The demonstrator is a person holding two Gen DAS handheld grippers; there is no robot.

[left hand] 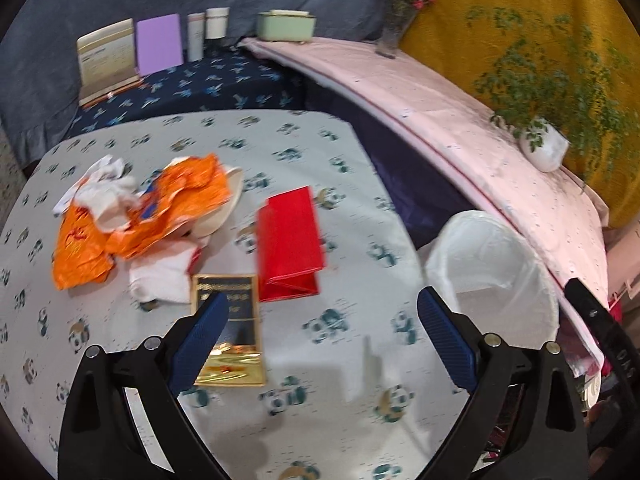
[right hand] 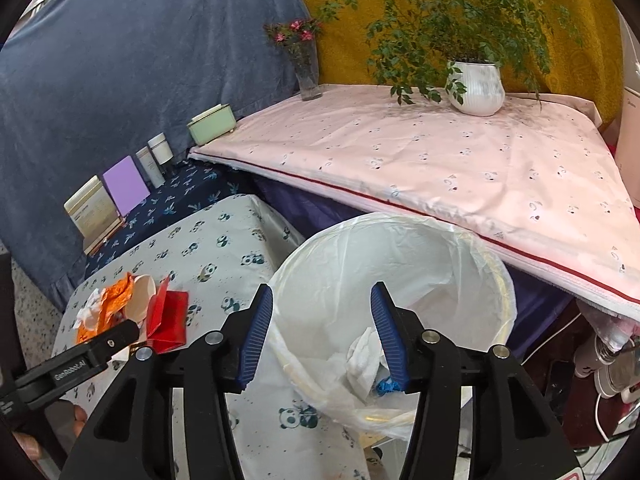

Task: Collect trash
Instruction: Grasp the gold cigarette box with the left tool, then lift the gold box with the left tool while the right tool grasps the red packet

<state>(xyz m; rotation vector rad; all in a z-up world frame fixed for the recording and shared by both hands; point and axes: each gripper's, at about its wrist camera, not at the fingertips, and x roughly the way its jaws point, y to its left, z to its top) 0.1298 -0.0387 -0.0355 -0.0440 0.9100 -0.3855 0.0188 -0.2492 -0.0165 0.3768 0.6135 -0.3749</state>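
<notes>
Crumpled orange wrappers (left hand: pixel 132 216), white tissues (left hand: pixel 106 192), a red folded packet (left hand: pixel 290 244) and a gold-and-navy box (left hand: pixel 236 340) lie scattered on a panda-print tablecloth (left hand: pixel 340 360). Beside the table stands a white-lined trash bin (right hand: pixel 400 264) with a tissue wad (right hand: pixel 366 360) inside. The left gripper (left hand: pixel 320 320) hovers over the table, jaws wide apart and empty. The right gripper (right hand: pixel 322 320) points into the bin, jaws parted, holding nothing.

Gold-and-black box (left hand: pixel 230 332): near part hidden behind left gripper (left hand: pixel 320 322) finger, lettering blurred. Paper cup (left hand: pixel 224 208): largely covered by orange wrapper (left hand: pixel 160 208).
</notes>
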